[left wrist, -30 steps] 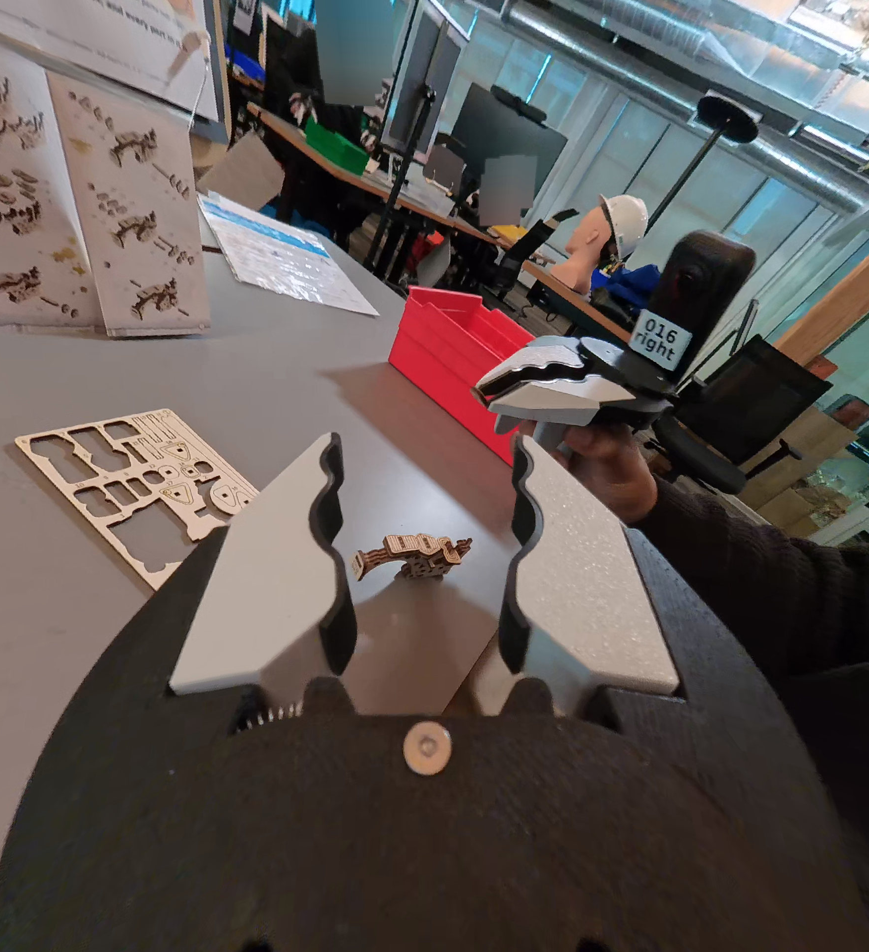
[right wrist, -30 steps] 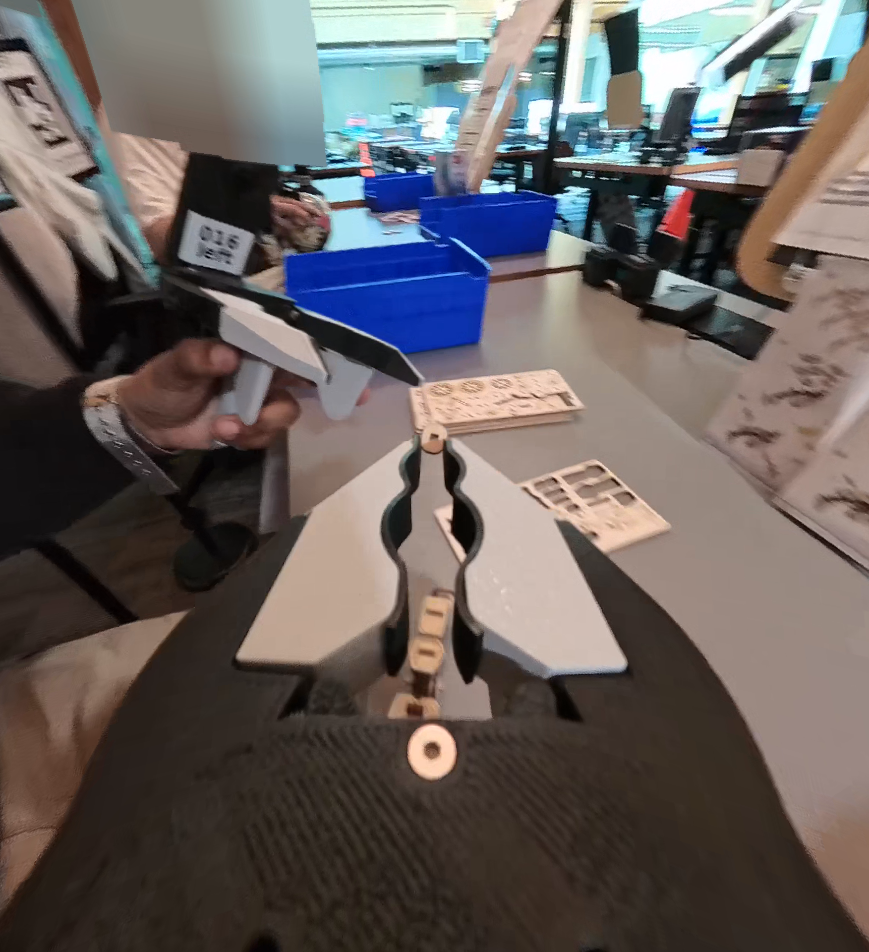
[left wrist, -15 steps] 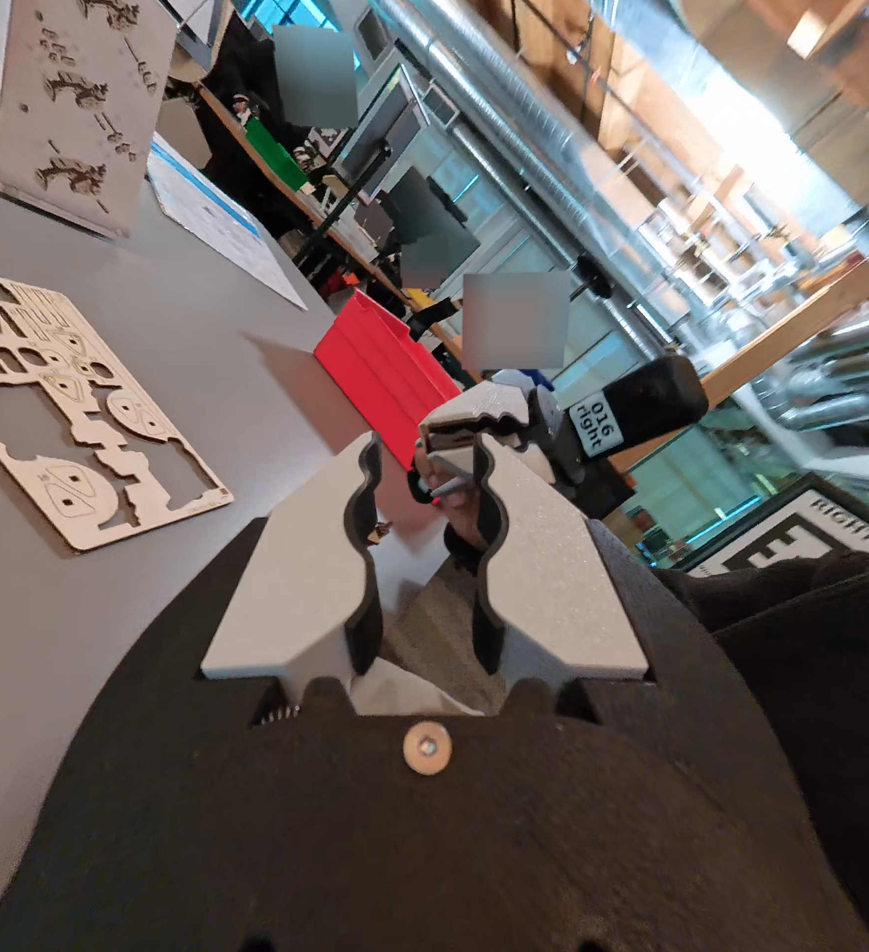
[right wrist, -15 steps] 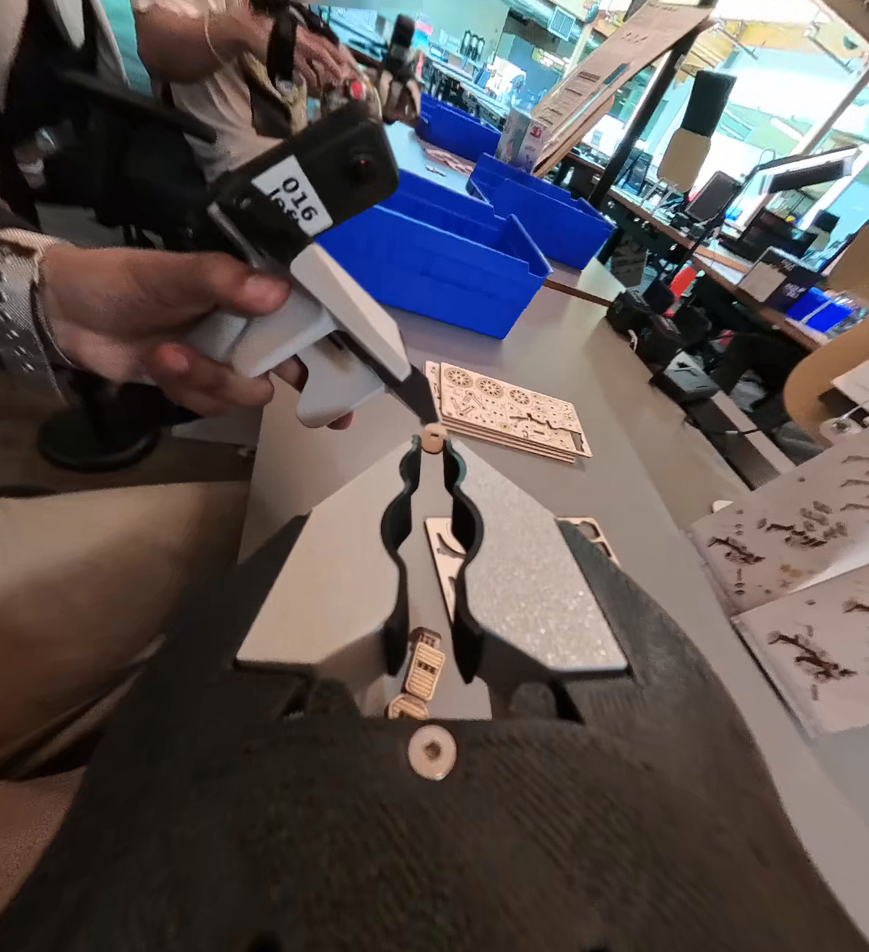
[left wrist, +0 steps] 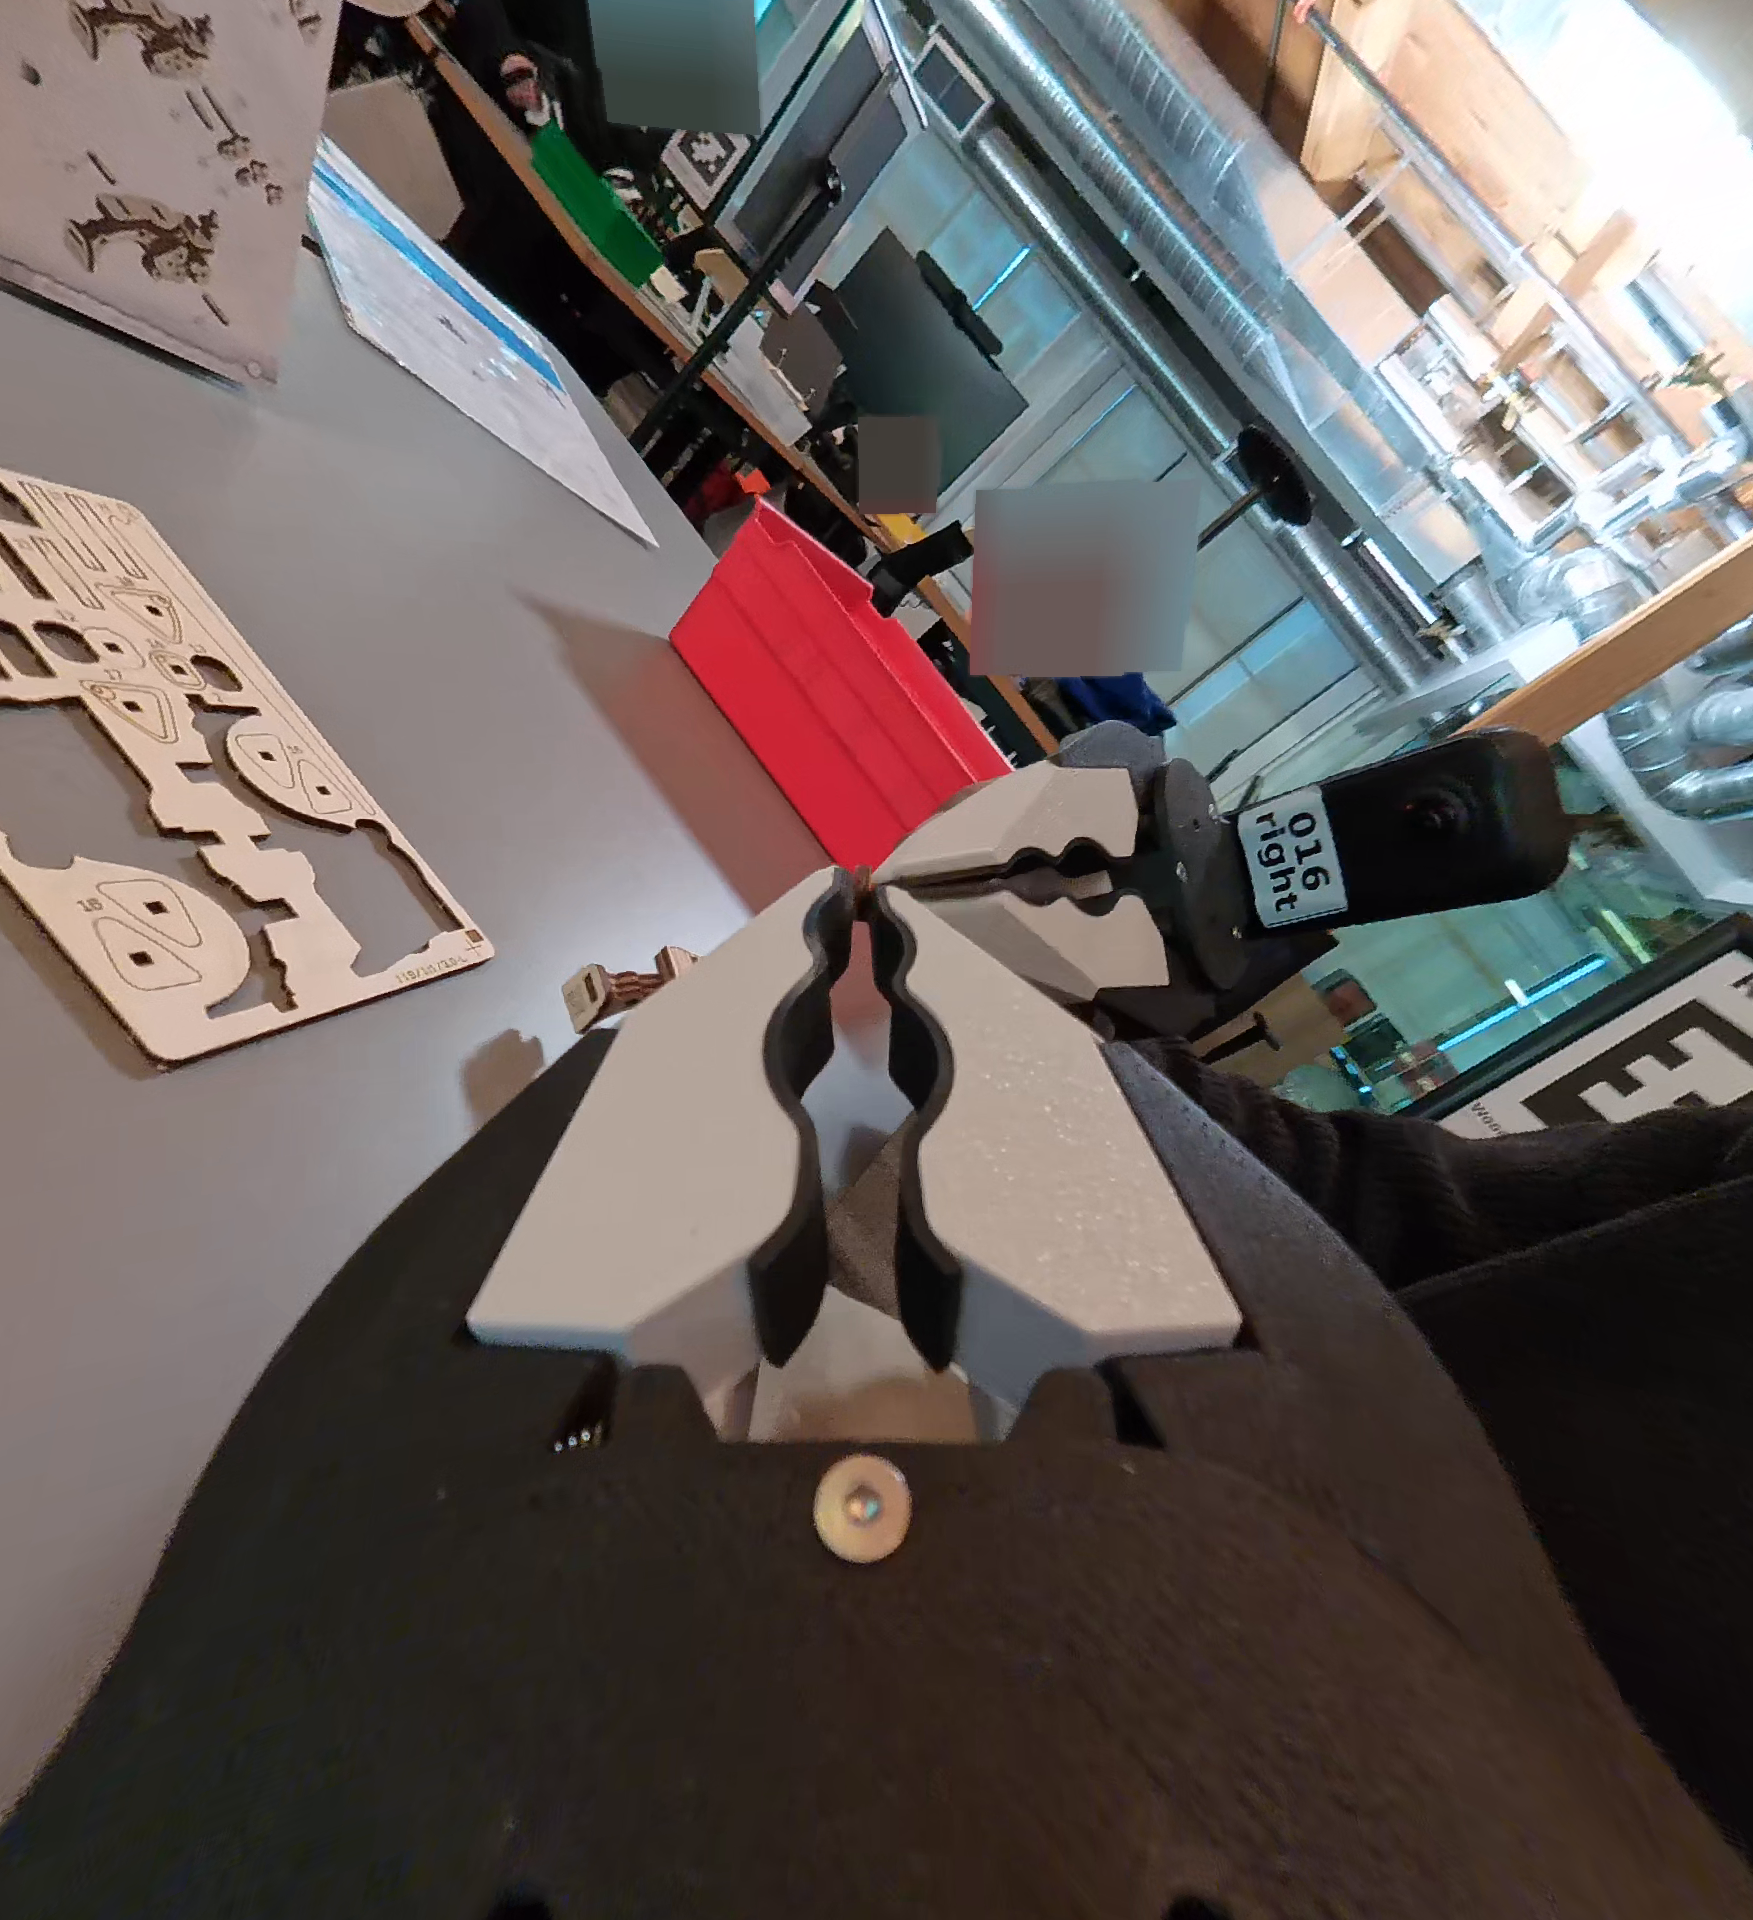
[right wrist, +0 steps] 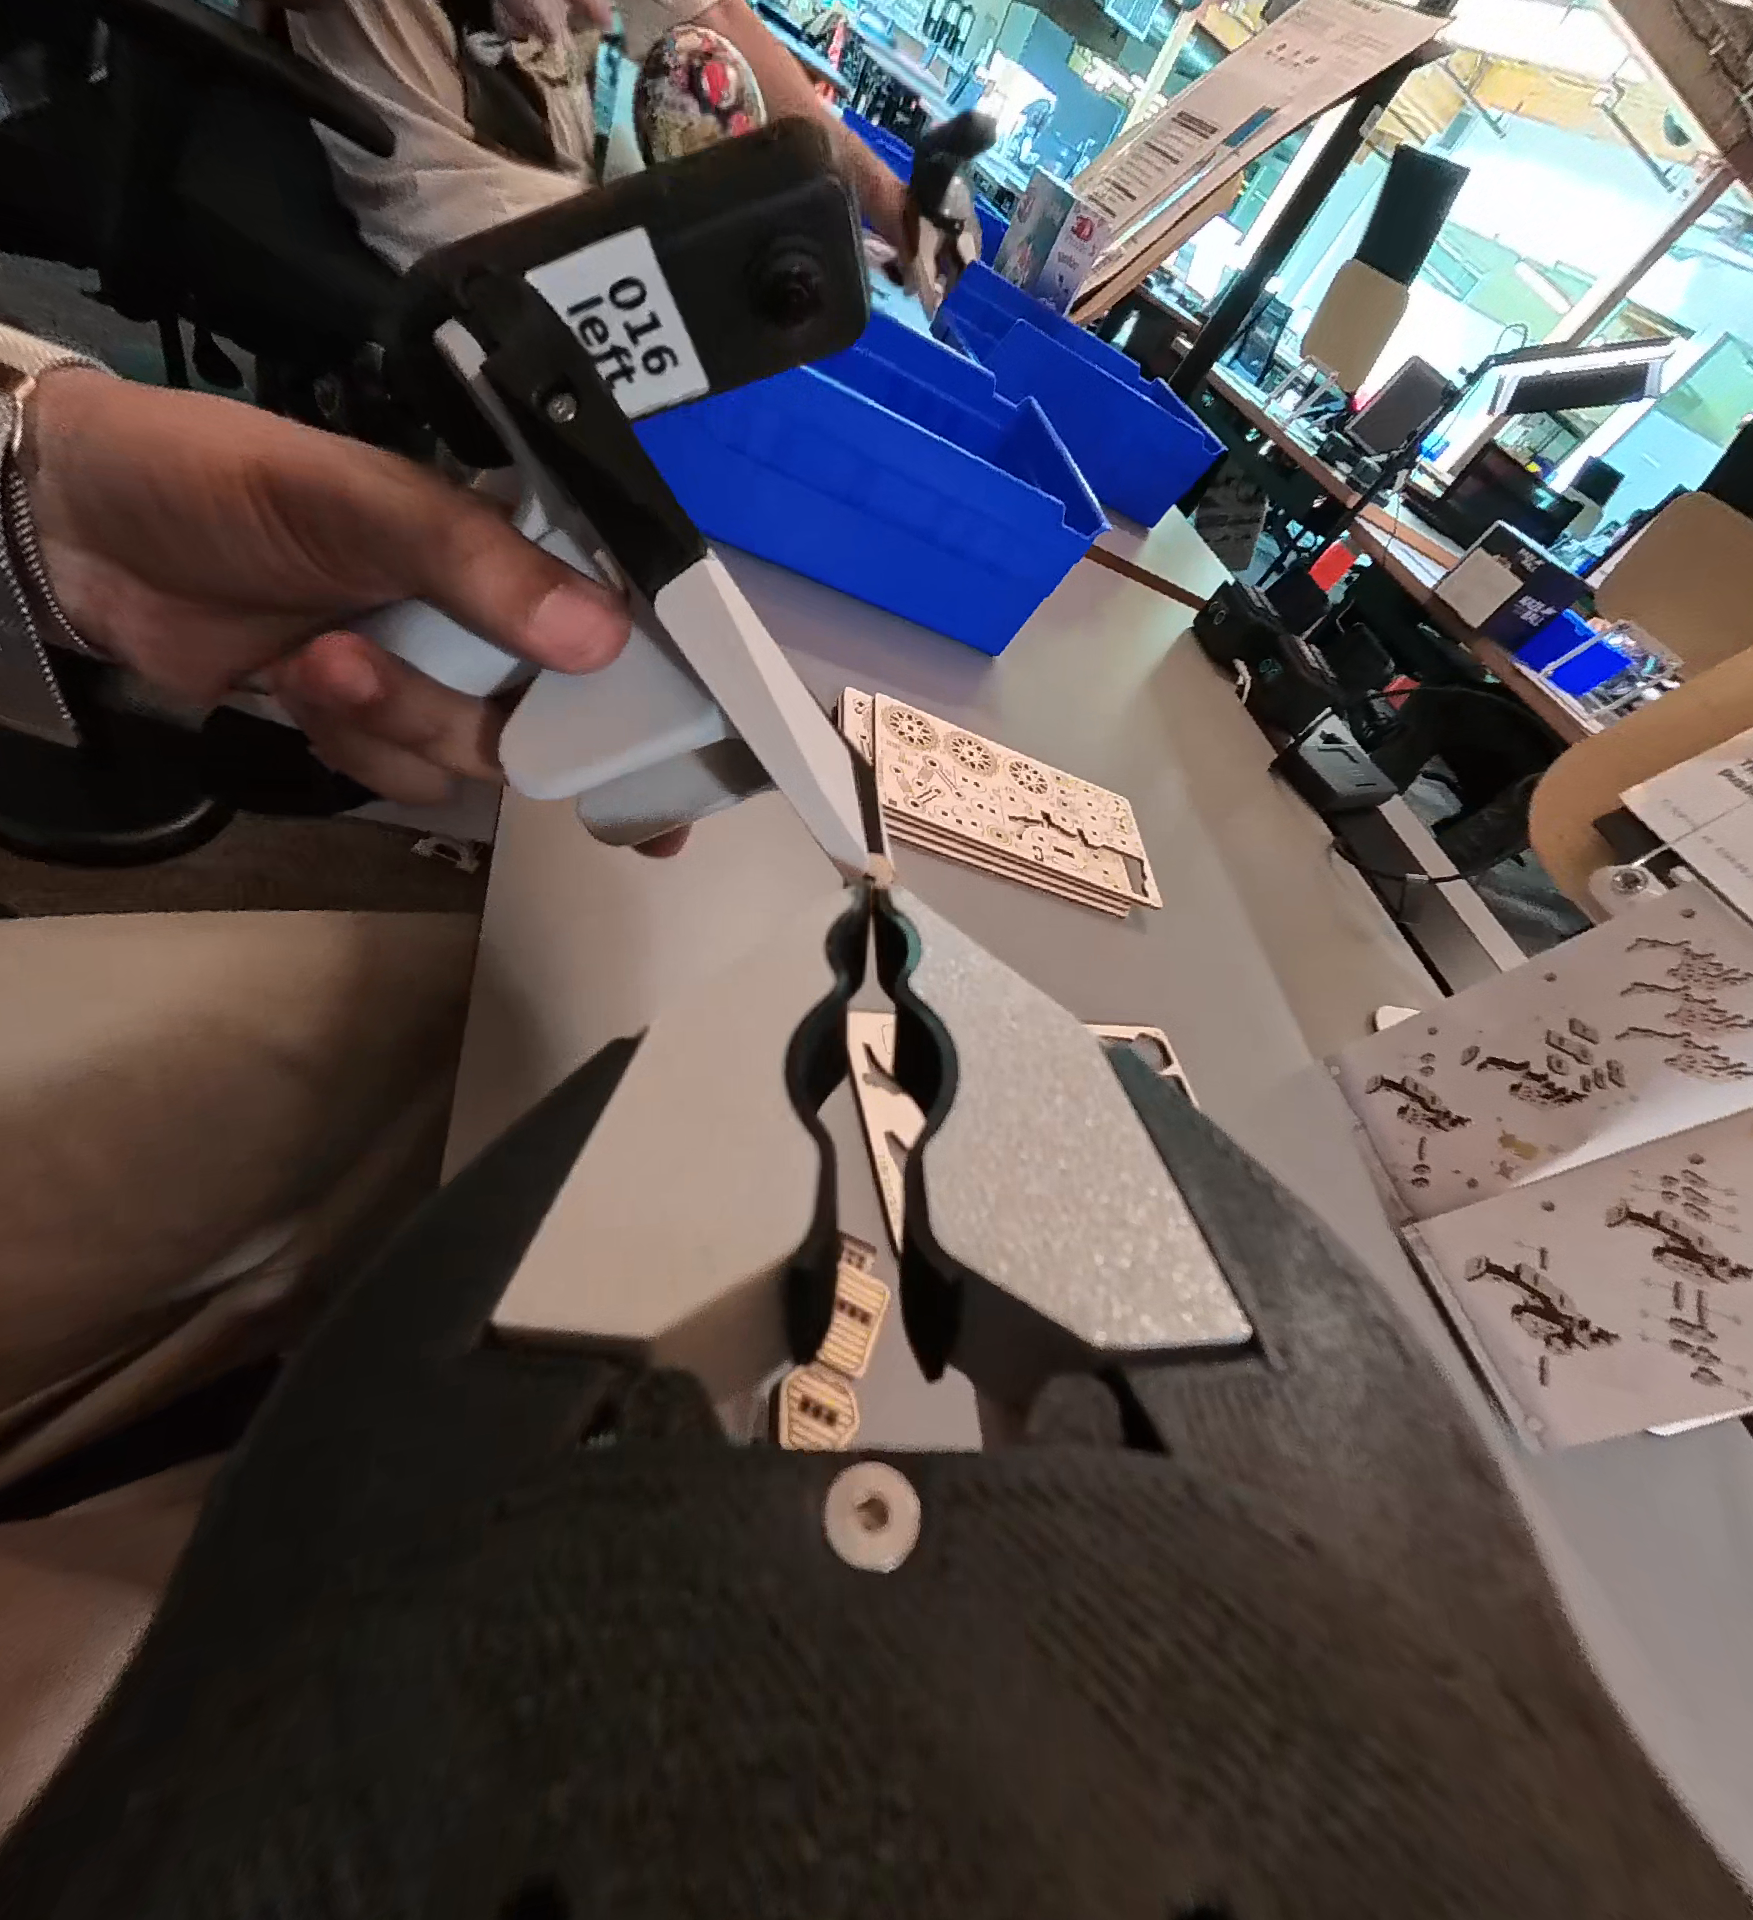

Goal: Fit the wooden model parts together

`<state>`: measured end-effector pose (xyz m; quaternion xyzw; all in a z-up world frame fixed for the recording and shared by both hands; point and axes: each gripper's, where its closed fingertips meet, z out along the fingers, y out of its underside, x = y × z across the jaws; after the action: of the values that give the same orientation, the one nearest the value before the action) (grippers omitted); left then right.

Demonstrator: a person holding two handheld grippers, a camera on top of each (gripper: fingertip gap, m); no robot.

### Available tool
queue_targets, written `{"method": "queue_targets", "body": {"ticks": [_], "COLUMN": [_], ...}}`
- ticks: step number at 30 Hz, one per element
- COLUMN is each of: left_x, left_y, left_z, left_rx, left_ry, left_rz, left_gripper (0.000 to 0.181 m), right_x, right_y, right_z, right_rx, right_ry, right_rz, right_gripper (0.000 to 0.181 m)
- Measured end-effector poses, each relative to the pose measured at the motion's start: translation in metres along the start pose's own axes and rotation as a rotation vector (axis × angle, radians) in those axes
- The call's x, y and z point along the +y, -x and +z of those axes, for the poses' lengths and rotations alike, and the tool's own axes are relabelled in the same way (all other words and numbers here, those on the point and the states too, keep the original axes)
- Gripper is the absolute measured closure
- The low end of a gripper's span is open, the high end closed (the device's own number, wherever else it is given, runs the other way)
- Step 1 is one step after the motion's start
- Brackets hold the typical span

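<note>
My left gripper (left wrist: pixel 861 898) and my right gripper (right wrist: pixel 872 900) meet tip to tip in the air above the near table edge. A small round wooden piece (right wrist: pixel 878 871) sits between the tips, and both grippers are shut on it. It shows as a brown speck in the left wrist view (left wrist: pixel 861 876). The right gripper (left wrist: pixel 895 883) comes in from the right there. The left gripper (right wrist: pixel 854 854) comes down from the upper left in the right wrist view. A partly built wooden model (left wrist: pixel 631 983) lies on the grey table (left wrist: pixel 415 644). It also shows through my right fingers' gap (right wrist: pixel 851 1314).
A punched-out wooden sheet (left wrist: pixel 124 748) lies to the left. A stack of wooden part sheets (right wrist: pixel 1007 800) lies ahead of the right gripper. A red bin (left wrist: pixel 830 696), blue bins (right wrist: pixel 851 488) and instruction sheets (right wrist: pixel 1578 1143) stand around the table's edges. My two grippers' fingertips are within a few centimetres of each other.
My left gripper has swung up from the model on the table and closed its fingers. The two grippers have come together tip to tip on the small piece.
</note>
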<state>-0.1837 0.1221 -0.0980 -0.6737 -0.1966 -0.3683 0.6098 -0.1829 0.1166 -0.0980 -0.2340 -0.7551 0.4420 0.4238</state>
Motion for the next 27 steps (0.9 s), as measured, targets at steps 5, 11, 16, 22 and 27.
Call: {"method": "queue_targets", "body": {"ticks": [5, 11, 16, 22, 27], "left_x": [-0.005, -0.012, -0.013, -0.023, -0.031], "left_y": [0.002, 0.012, 0.02, 0.024, 0.029], "left_z": [0.001, -0.006, -0.01, -0.024, -0.042], "left_rx": [-0.027, -0.046, -0.084, -0.15, -0.204], "left_ry": [-0.02, -0.052, -0.044, -0.053, -0.081], "left_rz": [0.049, 0.04, 0.067, 0.138, 0.161], "left_gripper": [0.181, 0.181, 0.181, 0.181, 0.181], "right_x": [0.004, 0.017, 0.032, 0.036, 0.035], "right_y": [-0.008, -0.019, -0.023, -0.021, -0.027], "right_z": [-0.005, -0.014, -0.016, -0.013, -0.015], "right_rx": [0.017, 0.037, 0.035, -0.003, 0.024], "right_ry": [-0.01, -0.015, -0.011, -0.044, -0.057], "right_rz": [0.072, 0.16, 0.248, 0.37, 0.36], "right_gripper": [0.173, 0.169, 0.168, 0.166, 0.166]}}
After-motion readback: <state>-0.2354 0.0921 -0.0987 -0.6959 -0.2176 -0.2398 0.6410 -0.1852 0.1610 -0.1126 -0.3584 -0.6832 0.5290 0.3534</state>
